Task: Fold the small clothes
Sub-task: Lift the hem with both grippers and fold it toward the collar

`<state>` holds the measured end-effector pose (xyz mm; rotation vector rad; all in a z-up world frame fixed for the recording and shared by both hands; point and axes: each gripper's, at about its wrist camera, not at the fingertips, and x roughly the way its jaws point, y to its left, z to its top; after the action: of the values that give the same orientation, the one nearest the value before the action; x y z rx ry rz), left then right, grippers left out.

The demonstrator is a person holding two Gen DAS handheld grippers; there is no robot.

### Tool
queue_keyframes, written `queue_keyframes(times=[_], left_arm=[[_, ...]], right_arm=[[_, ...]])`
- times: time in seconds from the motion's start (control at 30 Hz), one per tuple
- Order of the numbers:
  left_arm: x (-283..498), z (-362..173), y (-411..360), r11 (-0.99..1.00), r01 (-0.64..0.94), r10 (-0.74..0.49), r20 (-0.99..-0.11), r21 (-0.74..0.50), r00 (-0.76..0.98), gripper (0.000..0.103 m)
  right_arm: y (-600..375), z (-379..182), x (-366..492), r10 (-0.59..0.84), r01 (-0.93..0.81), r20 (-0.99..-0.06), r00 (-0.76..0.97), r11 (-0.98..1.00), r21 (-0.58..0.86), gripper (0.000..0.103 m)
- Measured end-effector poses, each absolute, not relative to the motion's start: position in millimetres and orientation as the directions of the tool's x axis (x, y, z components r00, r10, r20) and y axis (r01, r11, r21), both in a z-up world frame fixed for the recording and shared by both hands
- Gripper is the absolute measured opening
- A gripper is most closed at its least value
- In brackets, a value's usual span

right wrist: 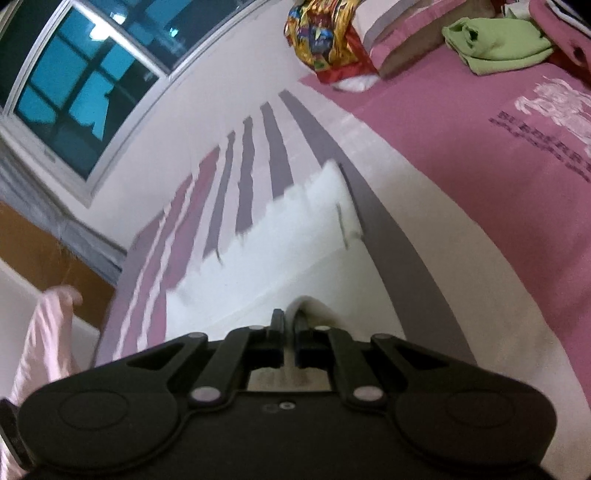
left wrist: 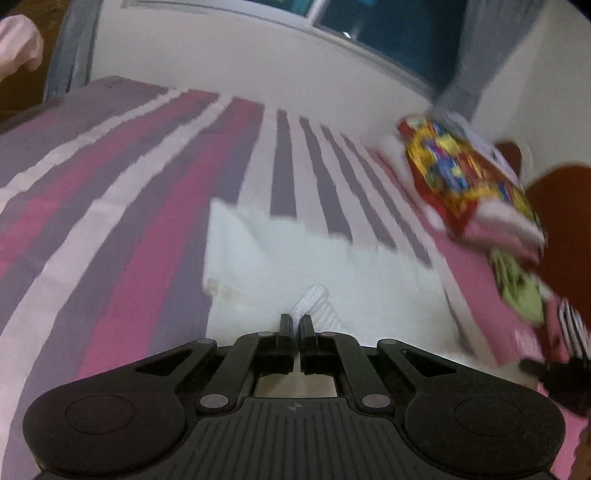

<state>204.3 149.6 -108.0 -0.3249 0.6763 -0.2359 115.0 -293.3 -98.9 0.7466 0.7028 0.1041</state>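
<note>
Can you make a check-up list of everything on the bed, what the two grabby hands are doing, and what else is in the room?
Surface: striped bedspread, pink, purple and white.
Job's things: white garment lying on the stripes; both grippers pinch its near edge.
Clutter: colourful foil bag, folded green cloth, pink printed shirt.
Grippers: left gripper shut on the white cloth; right gripper shut on it too.
Cables: nothing seen.
Surroundings: window, dark outside; white wall; grey curtain.
</note>
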Motion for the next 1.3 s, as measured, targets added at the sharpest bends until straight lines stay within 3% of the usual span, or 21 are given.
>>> queue_keyframes(times=[0.33, 0.53, 0.87, 0.93, 0.97, 1.03, 1.1, 1.3], left_arm=[[333.3, -117.4, 136.2, 0.912, 0.006, -0.246, -0.535, -0.41, 0.808, 0.002], [386.0, -149.6, 125.8, 0.921, -0.064, -0.187, -0.579, -0.384, 0.793, 0.002], [415.9, -179.3, 120.0, 0.919, -0.146, -0.137, -0.645, -0.366, 0.752, 0.003], [413.5, -172.5, 120.8, 0.921, -0.138, -0.135, -0.631, -0.364, 0.764, 0.003], [410.8, -167.1, 122.2, 0.922, -0.134, -0.133, -0.621, -0.364, 0.773, 0.003], [405.2, -155.8, 124.1, 0.923, -0.128, -0.126, -0.597, -0.363, 0.792, 0.003], [398.0, -147.7, 124.9, 0.925, -0.111, -0.137, -0.591, -0.364, 0.795, 0.003], [365.8, -147.7, 97.4, 0.951, 0.021, -0.218, -0.625, -0.308, 0.75, 0.003]], right_arm=[[-307.0, -106.6, 243.1, 0.281, 0.173, -0.497, 0.821, 0.707, 0.686, 0.005], [-311.4, -138.9, 318.9, 0.266, 0.232, -0.552, 0.79, 0.704, 0.671, 0.005], [-306.6, -174.3, 374.2, 0.226, 0.299, -0.629, 0.744, 0.729, 0.616, 0.006], [-311.7, -176.7, 378.4, 0.22, 0.329, -0.63, 0.745, 0.701, 0.633, 0.024], [-314.5, -173.6, 378.1, 0.206, 0.337, -0.624, 0.754, 0.694, 0.636, 0.027], [-318.0, -160.8, 373.2, 0.152, 0.343, -0.612, 0.776, 0.713, 0.611, 0.051], [-318.2, -146.5, 365.3, 0.12, 0.32, -0.597, 0.794, 0.753, 0.576, 0.066], [-266.9, -129.1, 331.1, 0.217, 0.05, -0.646, 0.732, 0.928, 0.369, 0.063]])
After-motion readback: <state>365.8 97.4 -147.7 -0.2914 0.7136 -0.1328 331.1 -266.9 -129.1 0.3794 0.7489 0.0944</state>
